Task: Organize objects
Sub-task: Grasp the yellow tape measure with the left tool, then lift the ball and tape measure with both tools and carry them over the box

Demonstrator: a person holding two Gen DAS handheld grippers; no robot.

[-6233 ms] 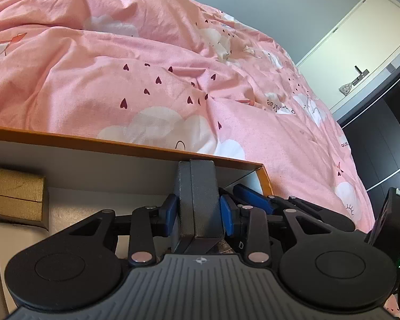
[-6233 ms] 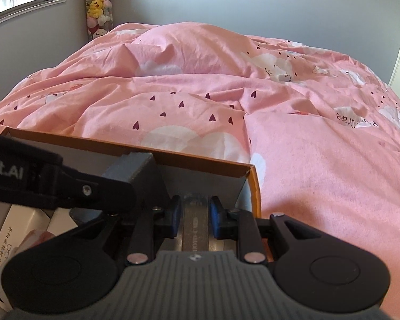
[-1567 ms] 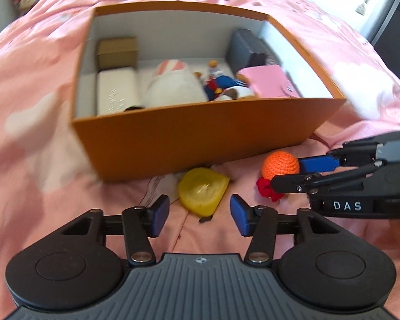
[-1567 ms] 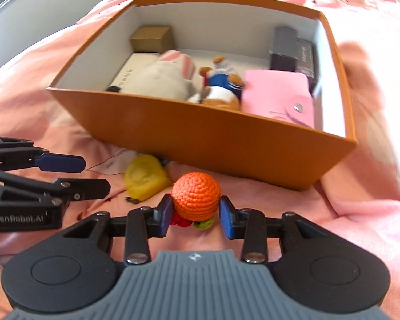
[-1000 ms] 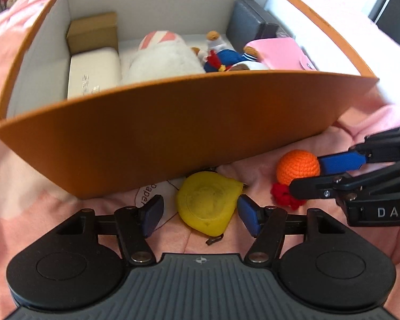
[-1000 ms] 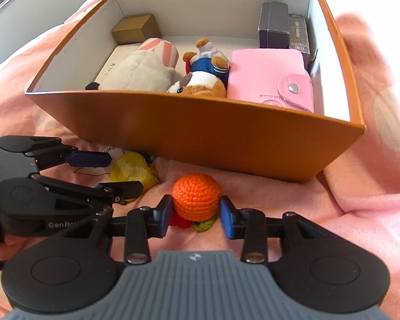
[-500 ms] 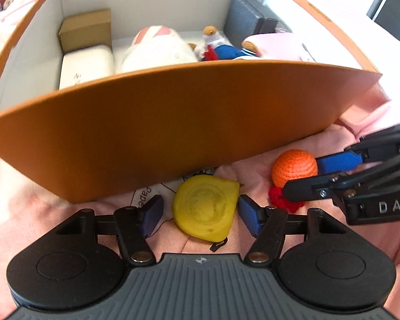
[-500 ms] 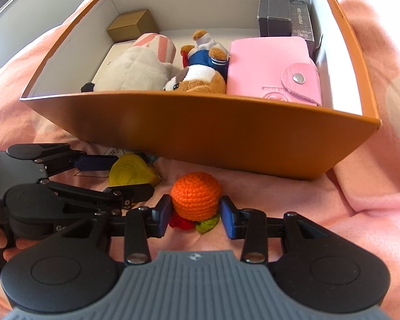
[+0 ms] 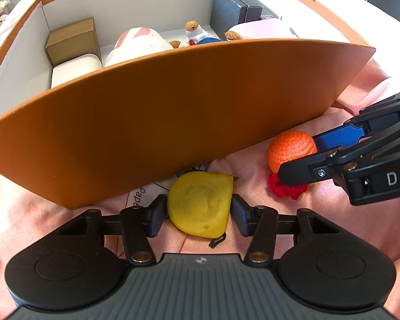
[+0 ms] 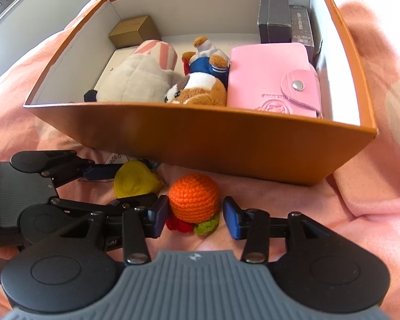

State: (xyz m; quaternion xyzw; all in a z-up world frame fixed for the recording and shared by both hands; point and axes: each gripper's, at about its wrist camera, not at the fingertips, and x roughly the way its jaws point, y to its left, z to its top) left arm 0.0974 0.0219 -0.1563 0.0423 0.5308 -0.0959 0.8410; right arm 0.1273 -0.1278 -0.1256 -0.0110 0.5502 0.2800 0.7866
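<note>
A pink bed cover (image 9: 320,224) fills the bottom of the left view. The left gripper (image 9: 198,213) has moved in close; its spread tongs now sit on both sides of the yellow toy (image 9: 200,208), low in the middle, ready to pinch. The orange box (image 9: 173,122) wall hides most things inside.

In the right view, the right gripper (image 10: 196,217) is spread around the orange knitted ball (image 10: 194,197), low middle, barely touching. The left gripper partly covers the yellow toy.
</note>
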